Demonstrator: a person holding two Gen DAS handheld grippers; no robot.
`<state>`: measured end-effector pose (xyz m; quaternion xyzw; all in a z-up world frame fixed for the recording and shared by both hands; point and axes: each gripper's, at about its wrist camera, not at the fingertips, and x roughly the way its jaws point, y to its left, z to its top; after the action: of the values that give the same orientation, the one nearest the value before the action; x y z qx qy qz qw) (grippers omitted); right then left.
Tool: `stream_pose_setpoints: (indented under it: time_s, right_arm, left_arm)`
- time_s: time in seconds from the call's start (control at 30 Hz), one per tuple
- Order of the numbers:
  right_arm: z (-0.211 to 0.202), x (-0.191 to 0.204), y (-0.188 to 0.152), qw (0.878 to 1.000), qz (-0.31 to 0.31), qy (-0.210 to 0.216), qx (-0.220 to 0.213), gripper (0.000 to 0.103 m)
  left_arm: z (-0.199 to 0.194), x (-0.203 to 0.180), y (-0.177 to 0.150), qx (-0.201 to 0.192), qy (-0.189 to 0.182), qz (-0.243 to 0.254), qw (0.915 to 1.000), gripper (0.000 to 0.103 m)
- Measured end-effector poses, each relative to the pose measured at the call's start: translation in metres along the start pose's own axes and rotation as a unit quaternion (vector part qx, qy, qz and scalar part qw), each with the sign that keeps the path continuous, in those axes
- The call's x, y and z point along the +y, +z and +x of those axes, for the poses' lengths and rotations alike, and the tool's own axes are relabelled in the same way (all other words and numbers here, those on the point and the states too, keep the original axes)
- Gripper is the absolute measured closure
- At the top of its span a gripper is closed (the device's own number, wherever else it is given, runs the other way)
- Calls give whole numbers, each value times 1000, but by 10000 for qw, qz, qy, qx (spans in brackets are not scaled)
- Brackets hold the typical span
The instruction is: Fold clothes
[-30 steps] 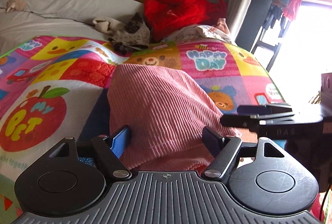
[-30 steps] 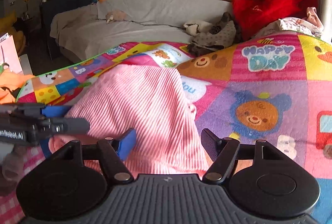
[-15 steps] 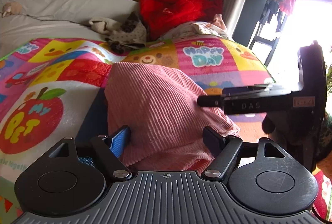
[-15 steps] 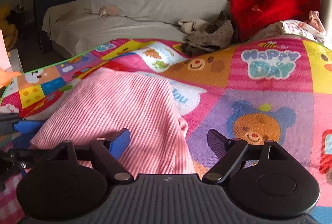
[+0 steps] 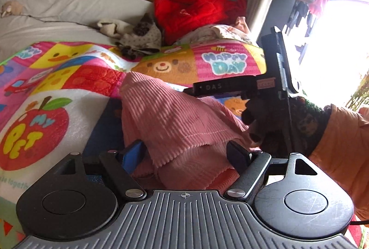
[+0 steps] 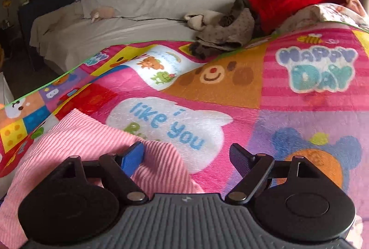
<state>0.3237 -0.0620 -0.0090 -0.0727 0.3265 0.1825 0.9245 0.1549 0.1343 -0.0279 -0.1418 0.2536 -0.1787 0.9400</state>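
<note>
Right gripper [image 6: 186,154] shifted off the ribbed pink garment [image 5: 175,119]; both grippers' fingers apparently spread.

bare blanket [image 6: 288,110] ahead, clothes pile [image 6: 221,34] beyond

Both tools [image 5: 185,152] [image 6: 186,155] wide-jawed

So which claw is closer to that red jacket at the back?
Right, though only slightly. The right claw hangs past the pink cloth, partway toward the red jacket. The left claw sits over the cloth's near edge.
</note>
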Motion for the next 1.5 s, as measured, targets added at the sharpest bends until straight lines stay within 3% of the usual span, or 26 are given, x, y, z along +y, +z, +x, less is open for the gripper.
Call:
stream_pose_setpoints:
  time_s: [0.17,0.3,0.43,0.63,1.03,1.33,1.5]
  right_arm:
    - [-49,-9,-28,9997,-54,-104,-228,23]
    - [-61,-5,-72,9985,-426,-340,-78,23]
    - [-69,-12,-77,9991,-126,-397,-70,23]
    - [-90,-17,-94,9991,268,-313,-78,20]
    - [-181,-14,-155,9979,277,-136,-565,0]
    - [-184,3,-168,9991,3,-403,-158,0]
    - [-173,10,-166,9992,-250,-284,146,0]
  left_arm:
    - [1,0,0,18,2,-17,10000,20]
    - [1,-1,0,12,37,-12,10000,19]
    - [1,-1,1,1,181,-35,9998,18]
    - [-16,-14,-3,0,672,-50,9977,10]
    - [-76,-79,-45,75,1558,192,9876,2]
    - [-57,-78,-59,520,2065,177,9769,0]
    - [-54,-78,-60,619,2185,155,9737,0]
